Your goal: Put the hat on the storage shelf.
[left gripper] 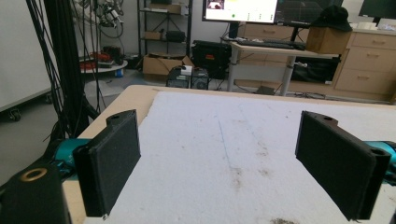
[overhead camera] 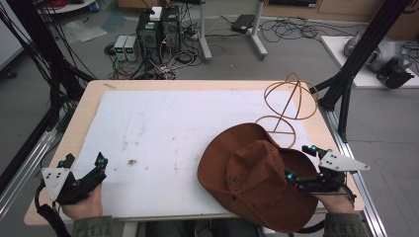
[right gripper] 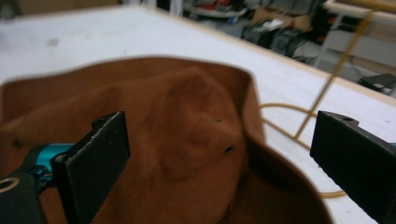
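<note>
Just one hat (overhead camera: 257, 173), one wire stand (overhead camera: 289, 103).

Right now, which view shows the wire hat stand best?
The high view: the wire hat stand appears whole there, round base and looped head, upright at the table's far right behind the brown hat. The right gripper view catches a blurred stretch of its stem and base ring beyond the hat's brim.

Just under the right gripper (overhead camera: 300, 164), all black with teal tips and a grey plate, lies a rust-brown hat (overhead camera: 254, 173). Beyond it stands a golden-yellow wire stand (overhead camera: 288, 101). Ahead of the black left gripper (overhead camera: 84, 162) the white mat (overhead camera: 168, 133) carries brownish smudges, on a pale wooden table (overhead camera: 86, 106).
</note>
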### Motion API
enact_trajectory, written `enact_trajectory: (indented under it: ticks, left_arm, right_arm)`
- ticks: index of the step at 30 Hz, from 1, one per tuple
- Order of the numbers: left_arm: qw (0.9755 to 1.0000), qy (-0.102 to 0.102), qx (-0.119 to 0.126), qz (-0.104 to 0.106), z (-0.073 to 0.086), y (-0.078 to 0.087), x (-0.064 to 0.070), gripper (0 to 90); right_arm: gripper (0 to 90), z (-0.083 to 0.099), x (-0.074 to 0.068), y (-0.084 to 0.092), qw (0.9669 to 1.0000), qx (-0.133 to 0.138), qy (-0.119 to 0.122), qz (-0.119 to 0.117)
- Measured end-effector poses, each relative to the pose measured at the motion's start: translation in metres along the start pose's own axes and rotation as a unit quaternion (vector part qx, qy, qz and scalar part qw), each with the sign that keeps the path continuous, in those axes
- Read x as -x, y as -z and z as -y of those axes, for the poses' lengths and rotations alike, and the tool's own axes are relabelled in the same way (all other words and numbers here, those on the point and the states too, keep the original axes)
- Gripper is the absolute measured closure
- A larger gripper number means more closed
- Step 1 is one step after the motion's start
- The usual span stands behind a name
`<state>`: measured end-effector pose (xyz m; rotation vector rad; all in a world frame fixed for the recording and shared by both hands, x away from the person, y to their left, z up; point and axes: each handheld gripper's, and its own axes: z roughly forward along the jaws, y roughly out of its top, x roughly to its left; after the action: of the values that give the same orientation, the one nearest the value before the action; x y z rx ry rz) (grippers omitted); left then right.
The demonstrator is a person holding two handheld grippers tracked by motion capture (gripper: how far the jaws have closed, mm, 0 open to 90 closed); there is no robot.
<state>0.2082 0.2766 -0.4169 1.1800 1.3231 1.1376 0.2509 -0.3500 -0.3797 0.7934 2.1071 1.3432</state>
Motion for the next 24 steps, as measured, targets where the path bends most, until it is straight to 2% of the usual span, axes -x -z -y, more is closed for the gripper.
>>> enact_trajectory:
  ticks: [1,2,3,4,6,8,9,10,12,14,15,16,17,18,20,23,24]
  left_arm:
    - [1.0,-0.001,-0.001,0.0,0.0,0.0,0.0,14.2]
    - [1.0,-0.001,0.0,0.0,0.0,0.0,0.0,14.2]
    - [1.0,-0.003,-0.001,0.001,0.0,0.0,0.001,14.2]
    - [1.0,-0.003,-0.001,0.001,0.0,0.0,0.001,14.2]
    - [1.0,-0.003,-0.001,0.001,0.0,0.0,0.001,14.2]
    - [1.0,-0.003,-0.001,0.002,0.0,0.0,0.0,14.2]
    - [1.0,-0.002,-0.001,0.001,0.0,0.0,0.0,14.2]
    - [1.0,-0.002,-0.001,0.001,0.0,0.001,0.0,14.2]
    - [1.0,0.0,-0.001,0.0,0.001,0.001,-0.001,14.2]
    - [1.0,0.0,0.0,-0.001,0.001,0.0,-0.002,14.2]
    - [1.0,0.0,0.0,-0.001,0.001,0.0,-0.002,14.2]
    - [1.0,0.0,0.0,-0.001,0.001,0.0,-0.002,14.2]
    - [1.0,0.002,0.0,-0.002,0.001,0.0,-0.002,14.2]
    - [1.0,0.002,0.0,-0.002,0.001,0.0,-0.002,14.2]
    - [1.0,0.0,-0.001,-0.001,0.001,0.0,-0.002,14.2]
    - [1.0,-0.002,-0.002,0.003,0.001,0.0,-0.001,14.2]
    - [1.0,-0.002,-0.002,0.003,0.001,0.0,-0.001,14.2]
  right_arm:
    - [4.8,-0.002,-0.004,-0.005,0.9995,-0.023,0.01,-0.019]
    - [4.8,-0.002,-0.004,-0.005,0.9995,-0.023,0.01,-0.019]
    - [4.8,-0.004,-0.007,-0.011,0.9979,-0.05,0.023,-0.033]
    - [4.8,-0.004,-0.007,-0.011,0.9979,-0.05,0.023,-0.033]
    - [4.8,-0.005,-0.012,-0.019,0.9959,-0.073,0.03,-0.044]
    - [4.8,-0.004,-0.015,-0.027,0.9933,-0.097,0.029,-0.056]
    - [4.8,-0.002,-0.017,-0.034,0.9906,-0.119,0.033,-0.059]
    - [4.8,-0.002,-0.017,-0.034,0.9906,-0.119,0.033,-0.059]
    - [5.1,0.0,-0.019,-0.041,0.9877,-0.138,0.037,-0.063]
    - [10.2,0.004,-0.022,-0.048,0.9829,-0.163,0.042,-0.076]
    - [19.4,0.005,-0.023,-0.05,0.9808,-0.17,0.046,-0.084]
    - [19.4,0.005,-0.023,-0.05,0.9808,-0.17,0.046,-0.084]
    - [28.1,0.007,-0.024,-0.051,0.9785,-0.178,0.053,-0.091]
    - [34.3,0.007,-0.025,-0.052,0.9776,-0.183,0.049,-0.092]
    - [51.6,0.007,-0.026,-0.052,0.9768,-0.187,0.045,-0.093]
    - [84.4,0.008,-0.028,-0.054,0.9741,-0.204,0.041,-0.088]
    - [86.4,0.008,-0.03,-0.055,0.9726,-0.213,0.041,-0.085]
